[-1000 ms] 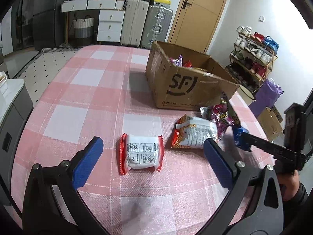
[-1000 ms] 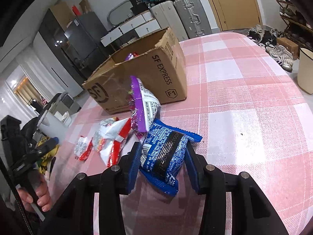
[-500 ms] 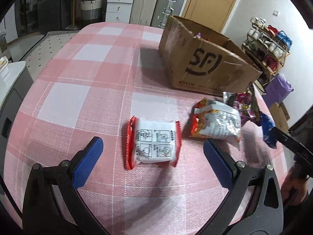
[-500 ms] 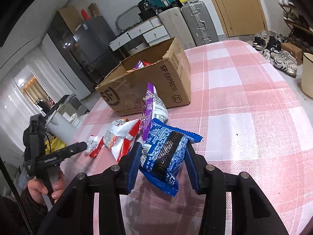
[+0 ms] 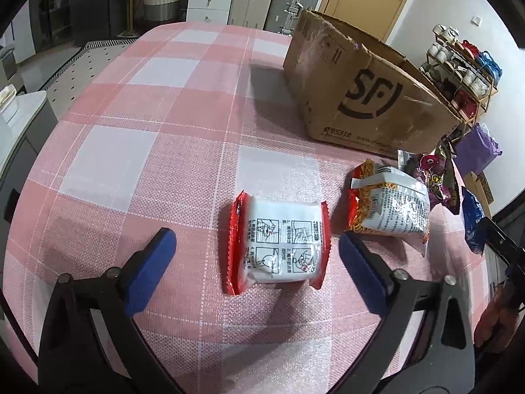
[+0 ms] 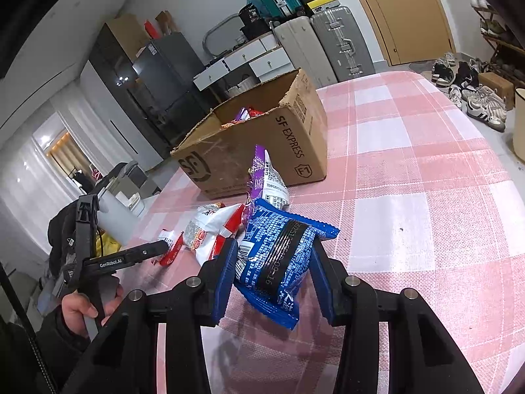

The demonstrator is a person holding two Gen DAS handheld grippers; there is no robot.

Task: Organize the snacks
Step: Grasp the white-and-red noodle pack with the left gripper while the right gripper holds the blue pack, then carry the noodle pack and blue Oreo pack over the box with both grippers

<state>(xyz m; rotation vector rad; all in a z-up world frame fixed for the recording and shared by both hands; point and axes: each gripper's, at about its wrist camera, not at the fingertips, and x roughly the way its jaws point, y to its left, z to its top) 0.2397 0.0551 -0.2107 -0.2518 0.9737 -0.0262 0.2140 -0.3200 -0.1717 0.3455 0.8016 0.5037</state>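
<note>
My left gripper is open, its blue pads either side of a white packet with red ends lying on the pink checked tablecloth, not touching it. An orange-and-white packet and a purple packet lie to its right. My right gripper is shut on a blue snack packet and holds it above the table. The open SF cardboard box stands behind with snacks inside. The blue packet also shows at the right edge of the left wrist view.
The tablecloth extends wide to the right of the box. Suitcases, white drawers and a door stand behind the table. A shoe rack is at the far right. The left gripper shows in the right wrist view.
My left gripper has moved forward and lower, bringing the white packet between its pads. My right gripper has lifted the blue packet higher, showing more of the box's inside.
</note>
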